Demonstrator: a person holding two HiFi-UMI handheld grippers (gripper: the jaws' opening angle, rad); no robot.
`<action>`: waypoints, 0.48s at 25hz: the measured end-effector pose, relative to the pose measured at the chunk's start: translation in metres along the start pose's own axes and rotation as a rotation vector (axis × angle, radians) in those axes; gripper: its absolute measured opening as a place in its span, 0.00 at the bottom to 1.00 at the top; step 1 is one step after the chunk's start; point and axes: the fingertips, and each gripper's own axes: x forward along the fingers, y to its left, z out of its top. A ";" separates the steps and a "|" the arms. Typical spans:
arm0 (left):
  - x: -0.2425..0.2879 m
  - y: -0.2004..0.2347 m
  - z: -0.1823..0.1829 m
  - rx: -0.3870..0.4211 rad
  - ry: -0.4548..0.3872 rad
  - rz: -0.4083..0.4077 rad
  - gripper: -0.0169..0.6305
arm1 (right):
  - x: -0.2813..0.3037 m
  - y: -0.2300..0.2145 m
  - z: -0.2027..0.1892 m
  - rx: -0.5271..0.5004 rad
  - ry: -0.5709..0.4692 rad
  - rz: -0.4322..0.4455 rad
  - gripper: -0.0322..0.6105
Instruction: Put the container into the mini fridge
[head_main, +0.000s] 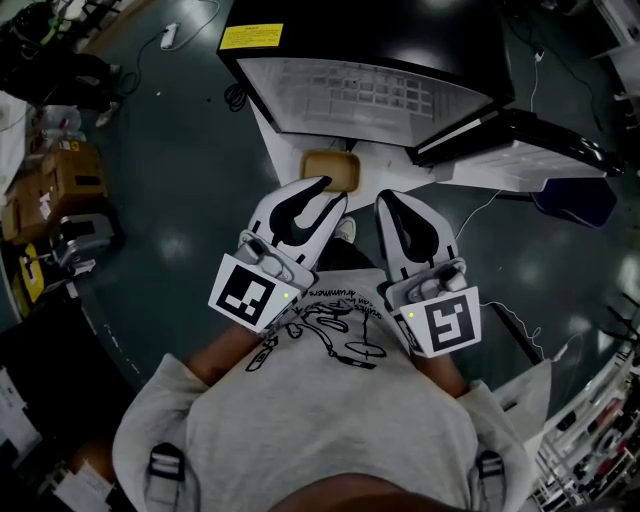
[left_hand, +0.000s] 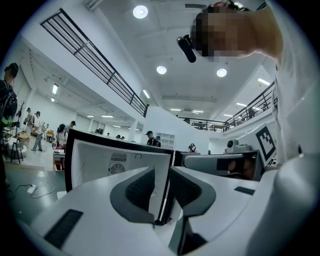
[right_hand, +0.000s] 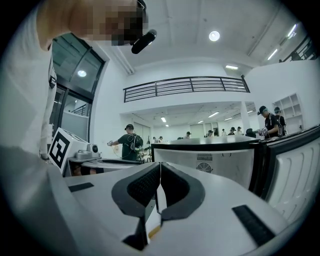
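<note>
A black mini fridge (head_main: 370, 35) stands ahead with its white inside (head_main: 350, 95) showing and its door (head_main: 520, 140) swung out to the right. A tan container (head_main: 330, 168) lies low in front of the opening. My left gripper (head_main: 330, 192) points at it from just short of it, with its jaws a narrow gap apart and nothing between them (left_hand: 162, 170). Beside it, my right gripper (head_main: 390, 197) is shut and empty, pads touching (right_hand: 159, 165). Both are held close to the person's chest. The fridge fills the middle of both gripper views (left_hand: 115, 165) (right_hand: 210, 160).
Cardboard boxes (head_main: 60, 180) and gear sit at the left on the dark floor. A dark blue object (head_main: 575, 200) and a white cable (head_main: 500, 200) lie right of the door. A power strip (head_main: 170, 35) lies far left. People stand in the hall behind (right_hand: 127, 142).
</note>
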 end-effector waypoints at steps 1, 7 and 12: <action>0.004 0.000 0.001 0.009 -0.011 -0.001 0.19 | 0.001 -0.004 0.000 0.001 0.000 0.003 0.09; 0.020 0.003 -0.013 -0.003 0.060 0.027 0.18 | 0.004 -0.022 0.000 0.002 0.004 0.023 0.09; 0.029 0.004 -0.014 -0.003 0.045 0.048 0.18 | 0.004 -0.032 -0.004 -0.001 0.015 0.036 0.09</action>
